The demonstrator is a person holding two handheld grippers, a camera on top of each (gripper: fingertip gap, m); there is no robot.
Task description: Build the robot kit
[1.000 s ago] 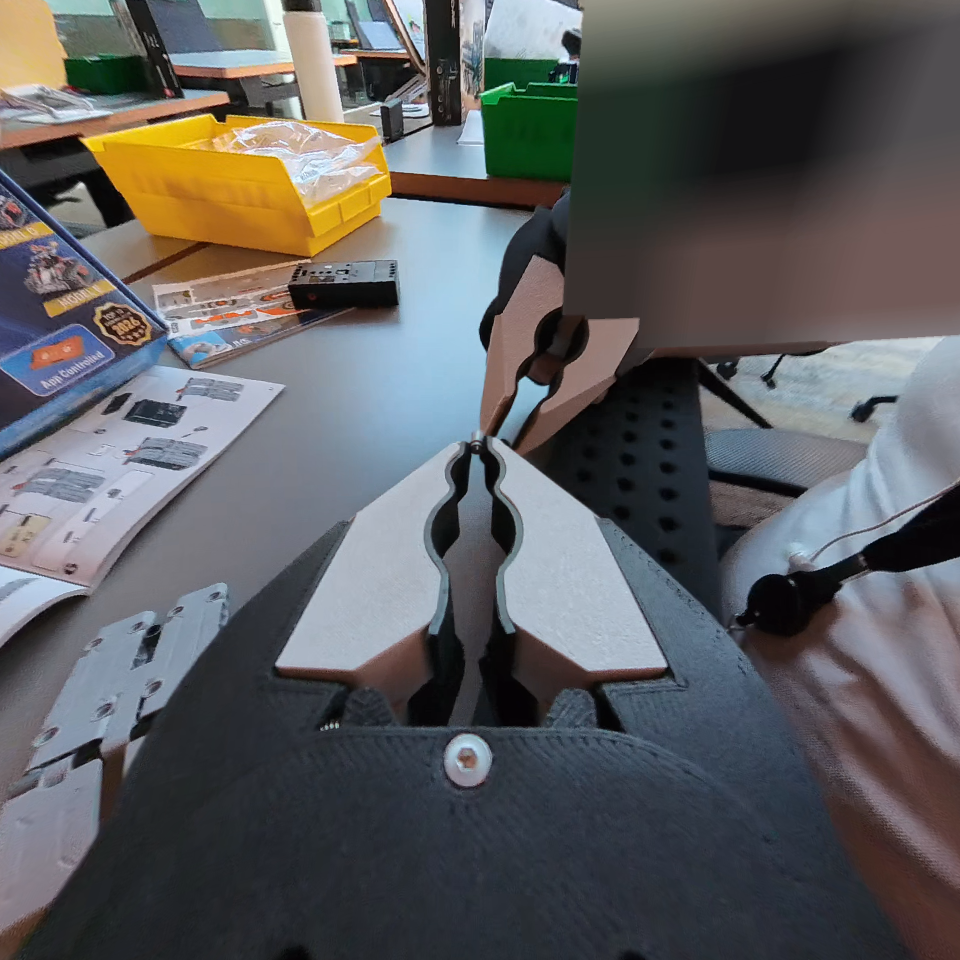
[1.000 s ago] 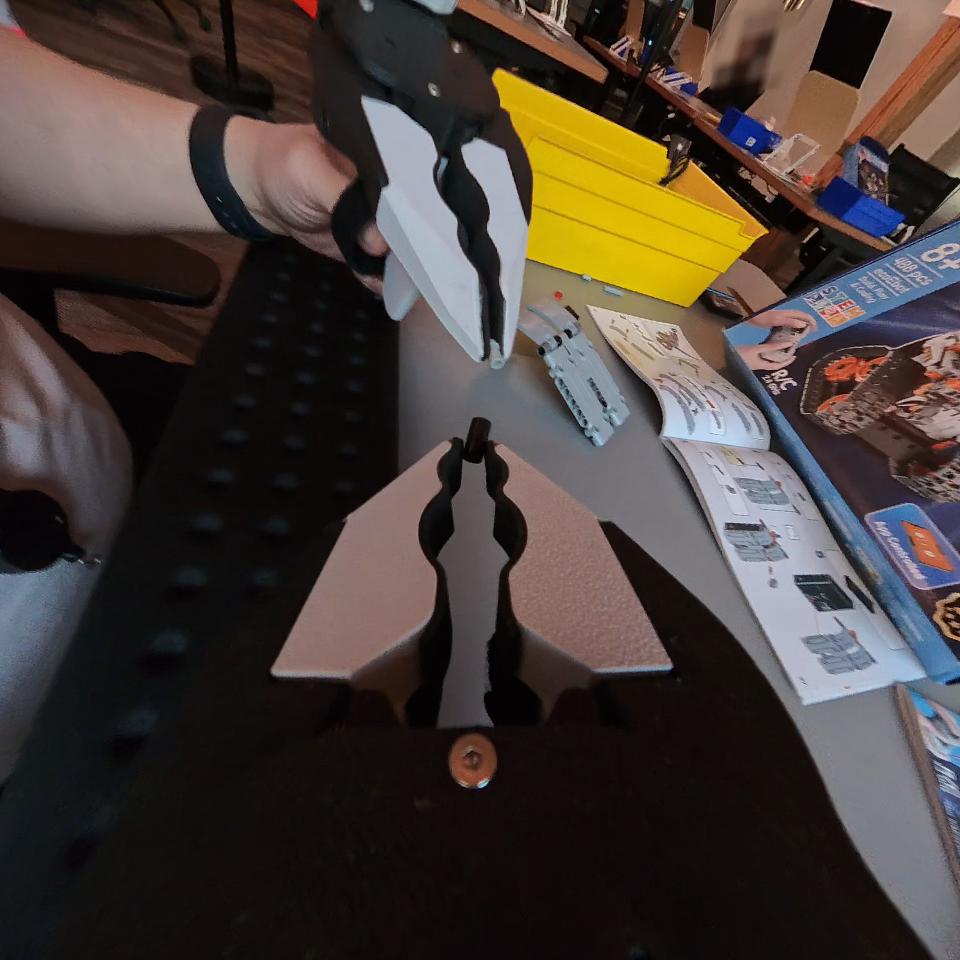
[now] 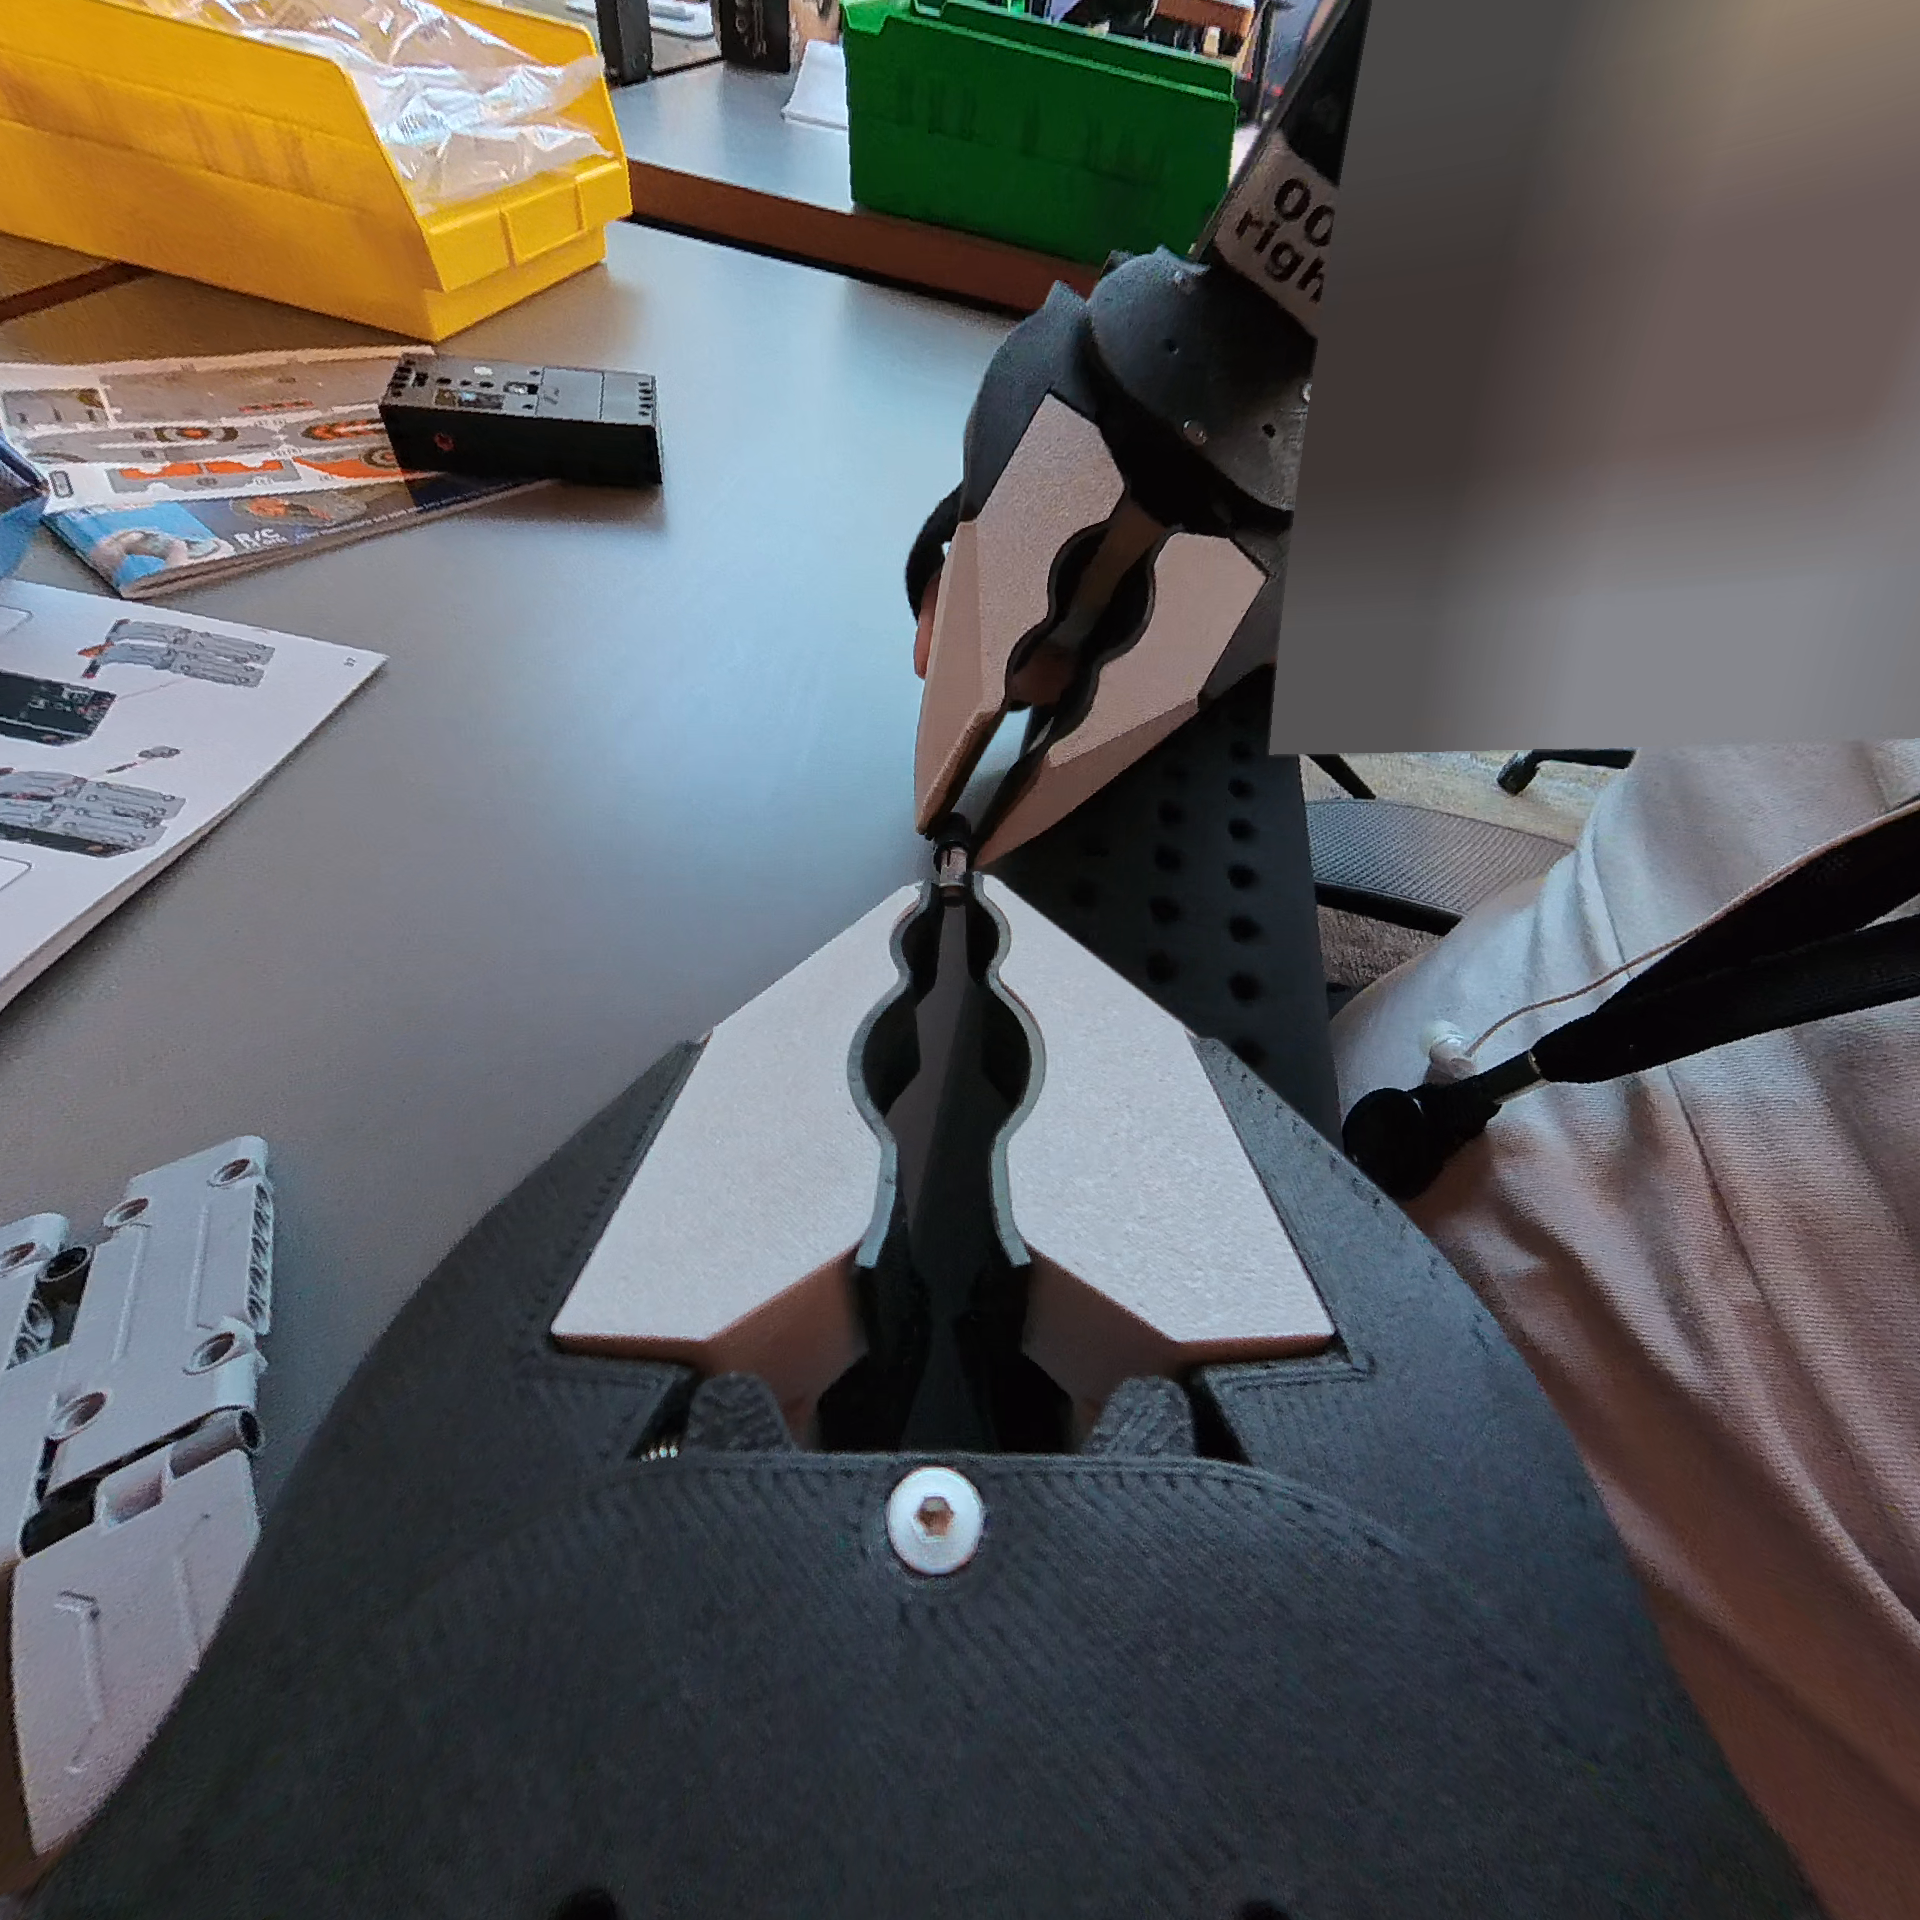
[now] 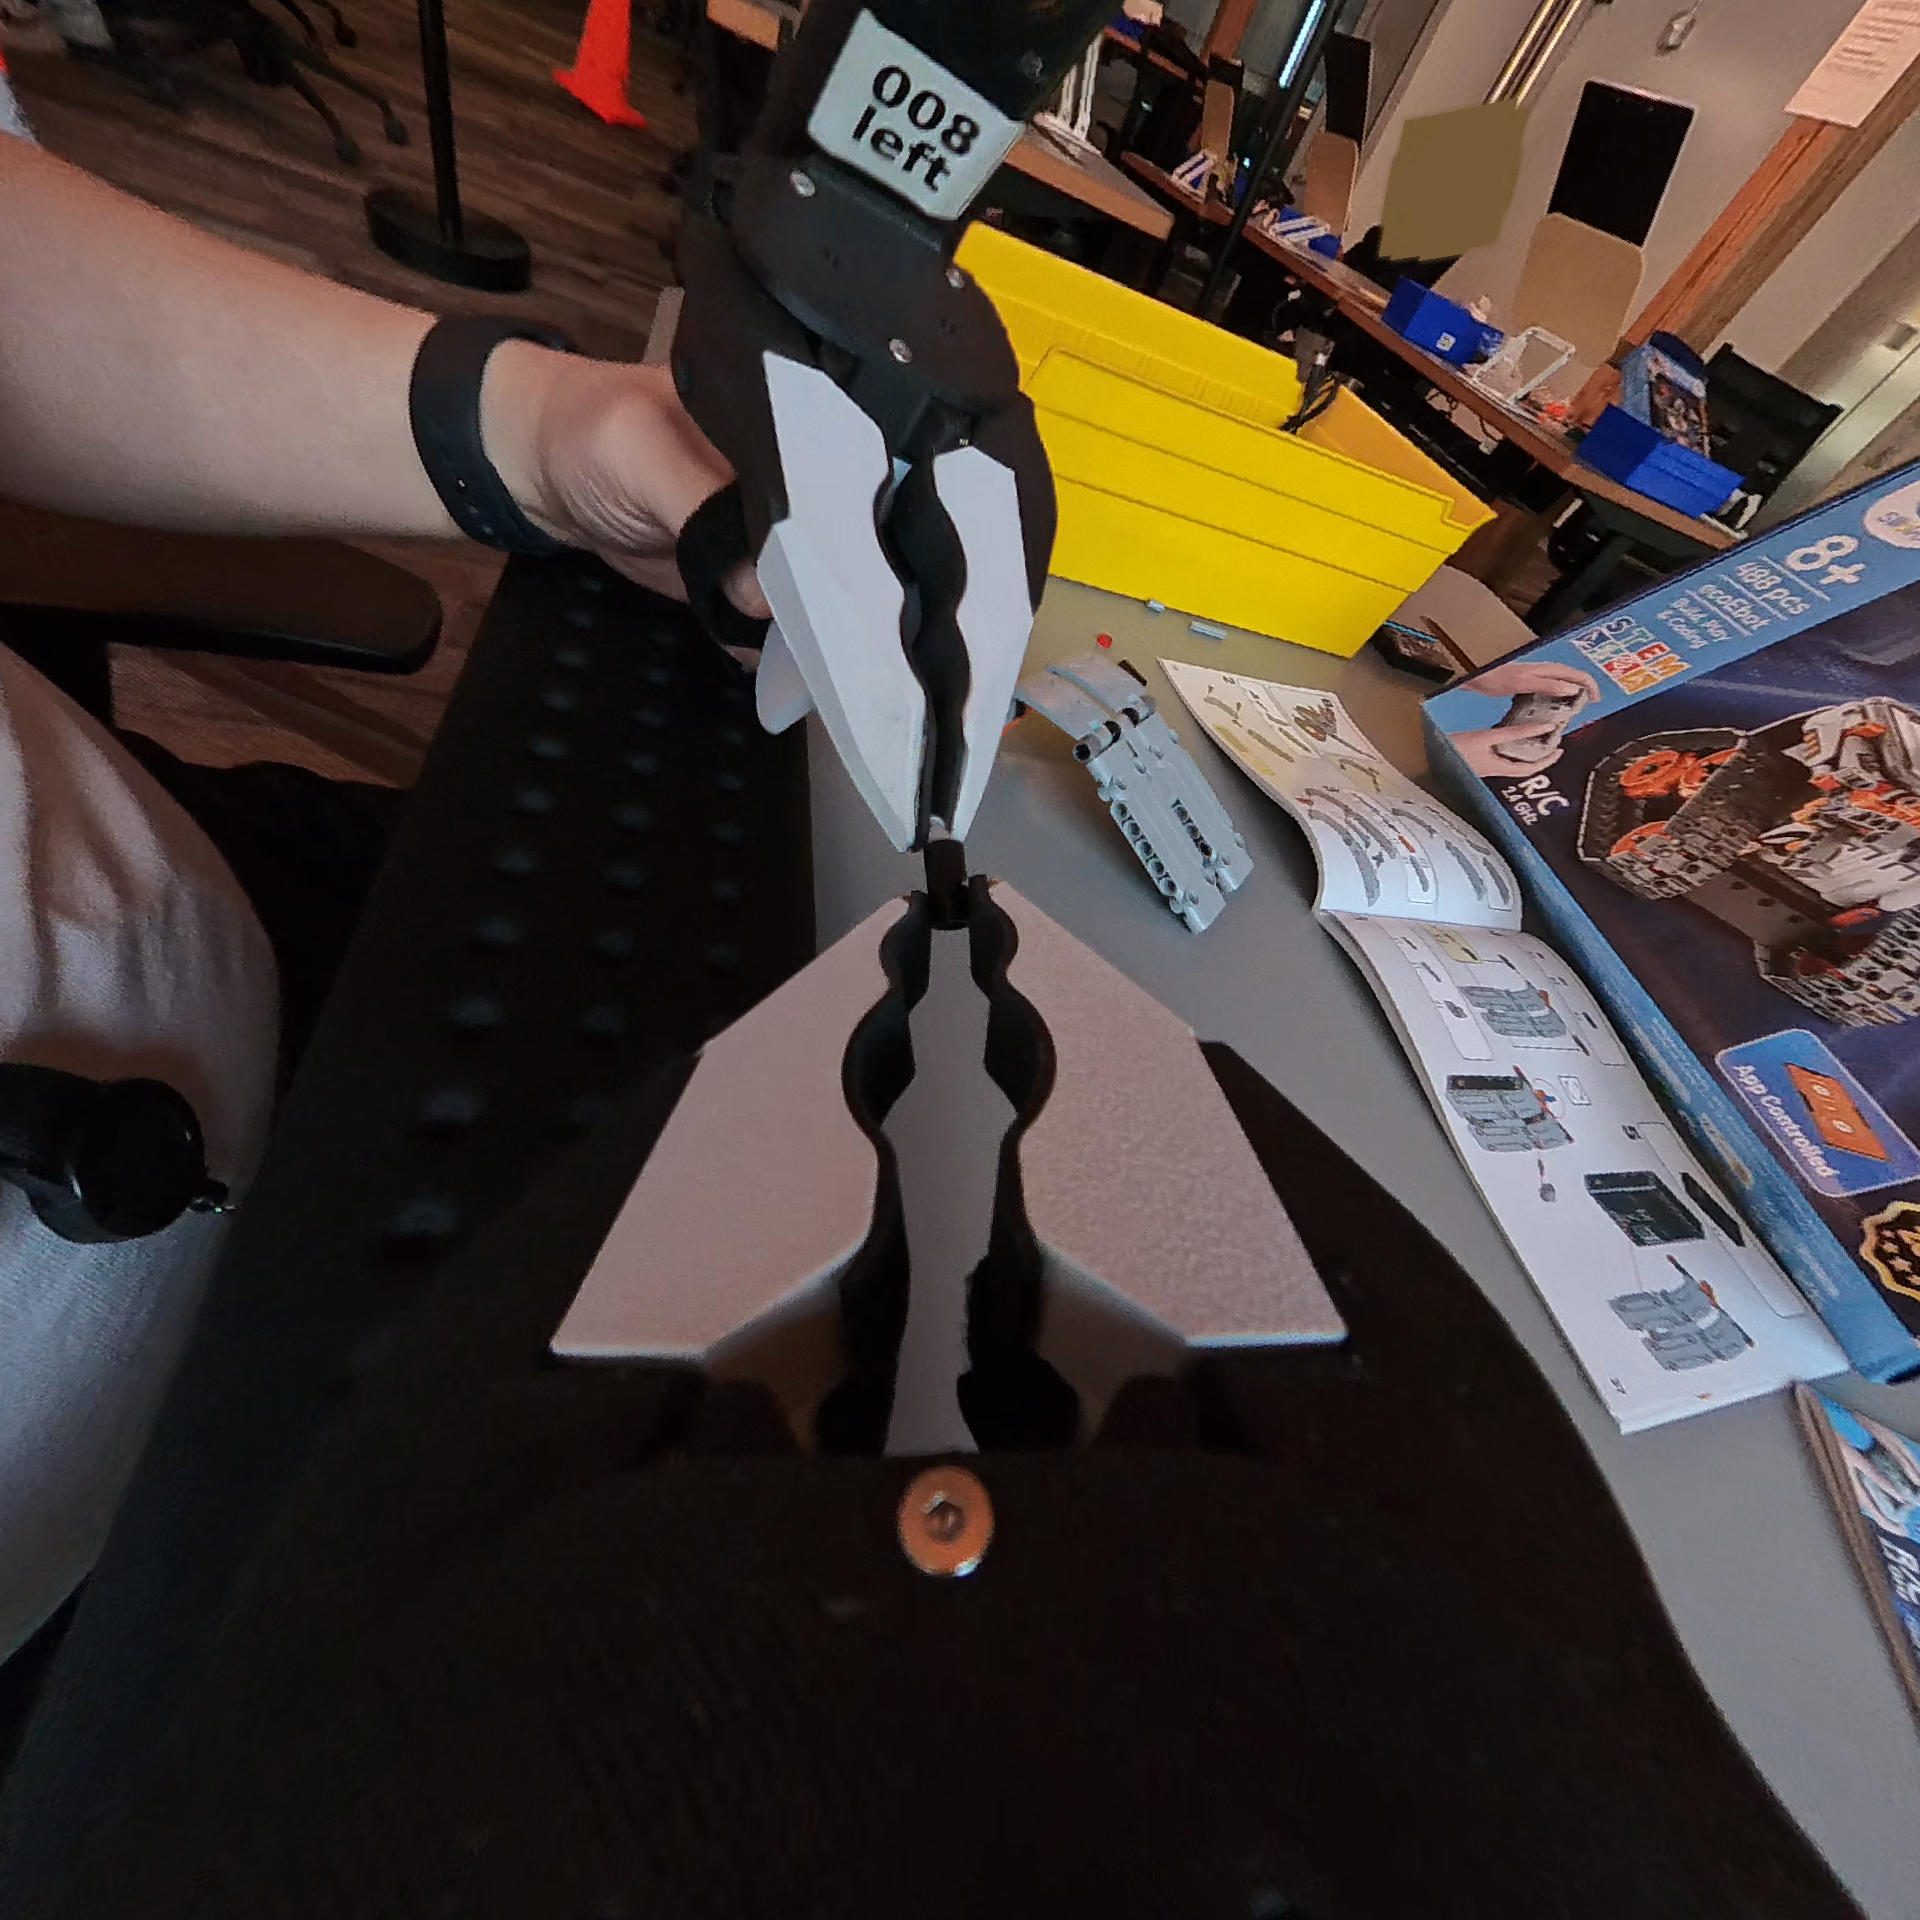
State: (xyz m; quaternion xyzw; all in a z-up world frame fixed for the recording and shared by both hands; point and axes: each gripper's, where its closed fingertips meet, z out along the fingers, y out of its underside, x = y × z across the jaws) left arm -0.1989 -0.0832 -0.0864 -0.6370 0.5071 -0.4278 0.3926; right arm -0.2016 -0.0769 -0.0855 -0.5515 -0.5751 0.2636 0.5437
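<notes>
Left gripper (image 3: 949, 891) and right gripper (image 4: 948, 906) meet tip to tip above the near edge of the grey surface (image 3: 644, 748). Between the tips sits a small black peg (image 4: 945, 883) with a lighter grey end. Right gripper's jaws are narrow and pinched on the black end of the peg. Left gripper's jaws are also narrow, tips closed on the light end of the same peg. The peg is held in the air, off the surface, with both grippers touching it.

A bare hand (image 4: 613, 488) with a black wristband (image 4: 457, 431) grips the left gripper's handle. A black perforated strip (image 4: 582, 852) runs along the surface edge under the grippers.

On the surface: a grey brick assembly (image 4: 1164, 800) just beyond the tips on the far side, an open instruction booklet (image 4: 1475, 997) beside it, and a blue toy box (image 4: 1745, 935) next to the booklet. A yellow bin (image 3: 301, 156) with a clear plastic bag (image 3: 468, 94) in it stands farther back. A black battery block (image 3: 525, 421) lies on a second booklet (image 3: 208, 457). A green bin (image 3: 1039, 114) sits on the next table.
</notes>
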